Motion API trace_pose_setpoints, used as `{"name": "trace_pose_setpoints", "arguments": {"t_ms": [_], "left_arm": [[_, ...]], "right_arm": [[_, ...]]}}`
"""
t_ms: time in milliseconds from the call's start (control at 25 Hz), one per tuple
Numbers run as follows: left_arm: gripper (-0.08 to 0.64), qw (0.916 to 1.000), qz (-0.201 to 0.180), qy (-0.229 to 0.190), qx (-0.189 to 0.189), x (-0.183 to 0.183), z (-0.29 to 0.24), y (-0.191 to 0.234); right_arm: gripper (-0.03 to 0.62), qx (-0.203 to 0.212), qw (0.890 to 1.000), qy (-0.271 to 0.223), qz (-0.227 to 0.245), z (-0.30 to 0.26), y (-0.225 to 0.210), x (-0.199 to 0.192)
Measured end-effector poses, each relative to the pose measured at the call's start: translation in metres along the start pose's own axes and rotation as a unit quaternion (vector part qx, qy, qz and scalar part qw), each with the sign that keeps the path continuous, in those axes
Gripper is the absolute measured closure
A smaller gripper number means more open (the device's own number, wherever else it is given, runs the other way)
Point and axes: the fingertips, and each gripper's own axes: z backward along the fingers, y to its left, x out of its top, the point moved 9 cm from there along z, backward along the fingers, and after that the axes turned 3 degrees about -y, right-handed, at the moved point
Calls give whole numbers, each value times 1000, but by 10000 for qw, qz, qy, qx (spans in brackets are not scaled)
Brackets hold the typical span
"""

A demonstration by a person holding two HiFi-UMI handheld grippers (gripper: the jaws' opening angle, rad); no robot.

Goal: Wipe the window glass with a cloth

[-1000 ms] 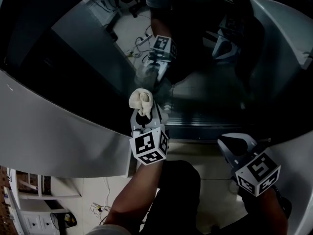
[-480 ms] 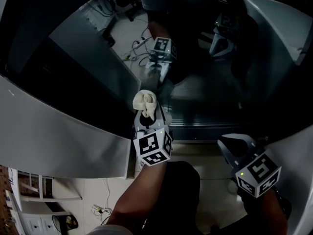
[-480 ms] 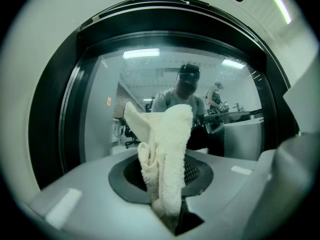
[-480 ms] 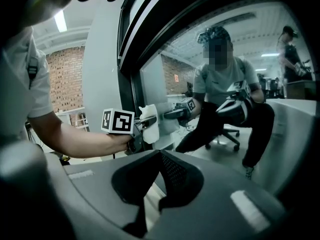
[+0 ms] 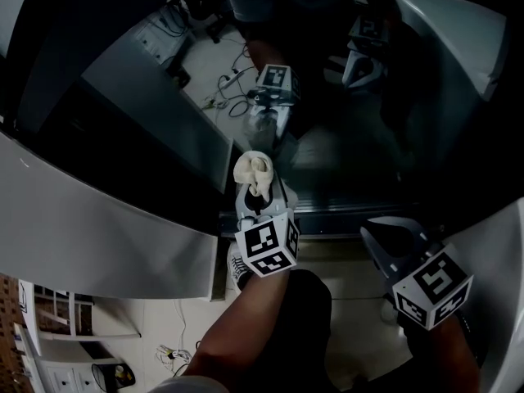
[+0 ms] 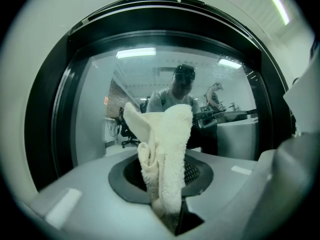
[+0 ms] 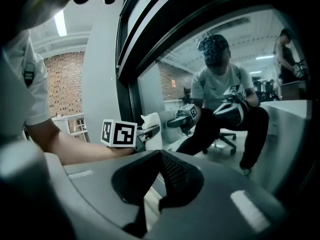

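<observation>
Left gripper [image 5: 257, 196] is clamped on a cream cloth [image 5: 253, 173]. The left gripper view shows the jaws pinched on the cloth's lower end, with the bunched, folded towel sticking up out of them toward the window glass [image 5: 352, 154]. The cloth sits right up at the glass, low on the pane and near its bottom edge. I cannot tell whether it actually presses on the surface. The reflection of the left gripper shows in the glass just beyond the cloth.

Right gripper [image 5: 378, 240] is held back from the glass, below its bottom edge and off to the right of the cloth. Its jaws are closed together with nothing between them, as the right gripper view shows. That view also catches the left gripper and cloth from the side, close against the pane.

A grey window frame [image 5: 90, 228] curves around the glass, with a dark band between frame and pane. The glass is dark and mirrors the crouched person. The person's left forearm [image 5: 237, 334] reaches up toward the glass from below.
</observation>
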Motion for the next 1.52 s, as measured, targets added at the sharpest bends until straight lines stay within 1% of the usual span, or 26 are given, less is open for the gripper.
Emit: {"name": "trace_pose_setpoints", "arguments": {"t_ms": [80, 160, 280, 440, 520, 680, 760, 920, 1040, 1520], "left_arm": [[449, 10000, -67, 24, -11, -12, -12, -16], [449, 9999, -105, 43, -36, -17, -17, -27], [449, 9998, -85, 53, -159, -14, -17, -39], [449, 9995, -187, 55, -238, -18, -16, -51], [449, 9994, -226, 64, -268, -20, -17, -52], [449, 9986, -258, 79, -452, -20, -18, -58], [449, 9986, -252, 108, -460, -20, -19, -59], [449, 9977, -453, 175, -472, -21, -21, -54], [449, 9971, -501, 212, -537, -21, -24, -54], [449, 9953, -550, 304, -738, -20, -24, -56]], "right_arm": [[592, -6, 10000, -77, -26, 0, -18, -8], [592, -53, 9999, -124, -48, 4, -27, -11], [592, -103, 9997, -197, -53, 13, -28, -5], [592, -112, 9996, -249, -43, 19, -29, -9], [592, -125, 9996, -261, -40, 20, -29, -11], [592, -196, 9994, -294, -58, 20, -27, -11], [592, -221, 9993, -306, -61, 22, -25, -10], [592, -267, 9991, -329, -65, 22, -25, -11], [592, -272, 9990, -347, -69, 23, -29, -12], [592, -230, 9992, -324, -40, 21, -30, -12]]}}
